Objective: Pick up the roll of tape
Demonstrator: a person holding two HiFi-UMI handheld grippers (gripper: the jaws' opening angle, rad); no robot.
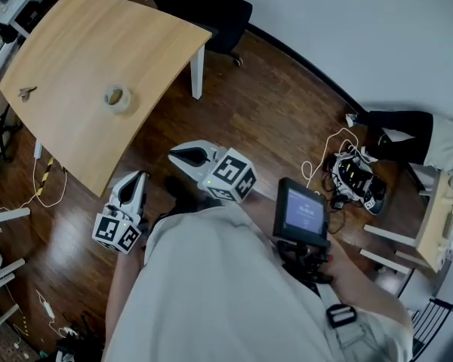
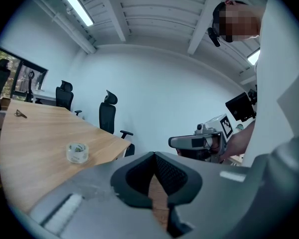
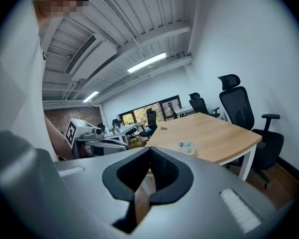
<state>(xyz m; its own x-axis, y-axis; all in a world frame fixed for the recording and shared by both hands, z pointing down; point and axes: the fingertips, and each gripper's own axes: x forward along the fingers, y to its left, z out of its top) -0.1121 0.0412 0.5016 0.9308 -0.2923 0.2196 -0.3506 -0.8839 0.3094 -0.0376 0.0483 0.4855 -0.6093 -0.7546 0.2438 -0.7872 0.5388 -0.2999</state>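
- Roll of tape point(image 1: 117, 97) lies flat on the light wooden desk point(image 1: 68, 44), alone on the bare top and a little way in from the near edge; nothing touches it
- Small metallic object point(image 1: 26, 92), perhaps keys but too small to be sure, lies well apart from the roll, near the desk's left edge
- Left gripper point(image 1: 138, 179) is held over the wooden floor point(image 1: 272, 104), just short of the desk's near corner; its jaws are closed tip to tip with nothing between them
- Right gripper point(image 1: 183, 155) is also over the floor, beside the left one and clear of the desk; its jaws are likewise pressed together and empty
- Both gripper views look across the desk top, with the roll ahead and well apart from the jaw tips; black office chair point(image 1: 219, 10) stands at the desk's far end
- Progress, my reading: none of the pick-up itself is done; the person stands off the desk, so this is the approach stage only
- Left to do: bring one gripper to the roll, open its jaws, set them across the roll's wall, close and lift
- Note: the roll sits low and flat, so the jaws will likely have to come down from above or straddle the rim, and must open first
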